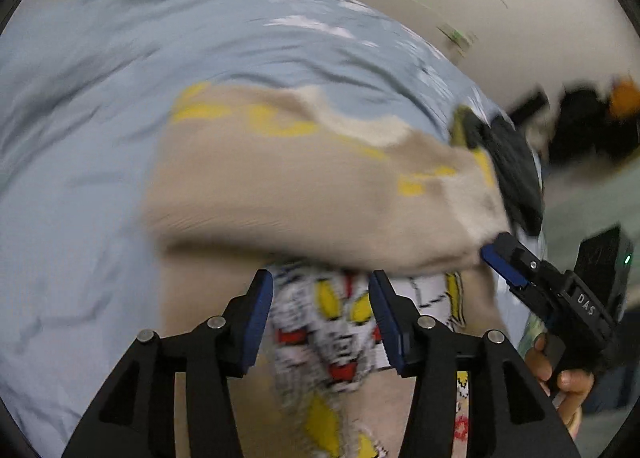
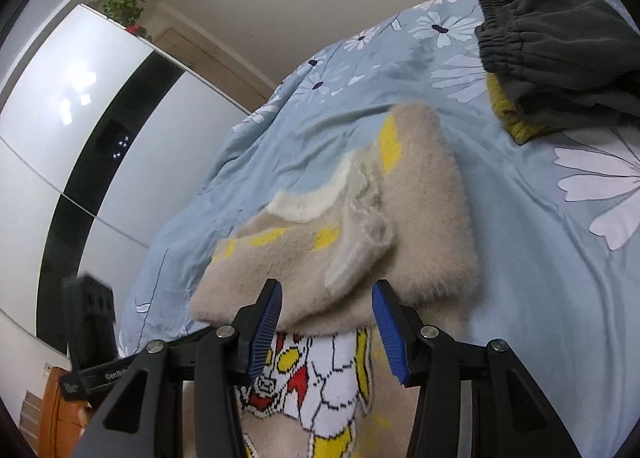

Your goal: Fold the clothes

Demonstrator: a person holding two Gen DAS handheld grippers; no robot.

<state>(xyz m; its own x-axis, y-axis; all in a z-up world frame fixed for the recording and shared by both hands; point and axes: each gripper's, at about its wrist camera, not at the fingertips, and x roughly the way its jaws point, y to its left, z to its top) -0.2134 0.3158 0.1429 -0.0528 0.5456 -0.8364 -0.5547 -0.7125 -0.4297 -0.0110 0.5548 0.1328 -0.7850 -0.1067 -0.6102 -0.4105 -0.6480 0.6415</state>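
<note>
Beige fuzzy sweater (image 2: 340, 242) with a robot print, folded over on the blue floral bedspread (image 2: 540, 218), lies beneath the parted, empty left gripper (image 1: 320, 318) and right gripper (image 2: 326, 328); the right gripper's body reads "DAS".

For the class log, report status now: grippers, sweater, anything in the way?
Left gripper open, right gripper open, both above the sweater. Sweater partly folded on the bedspread. Dark trousers lie apart, not in the way.
</note>
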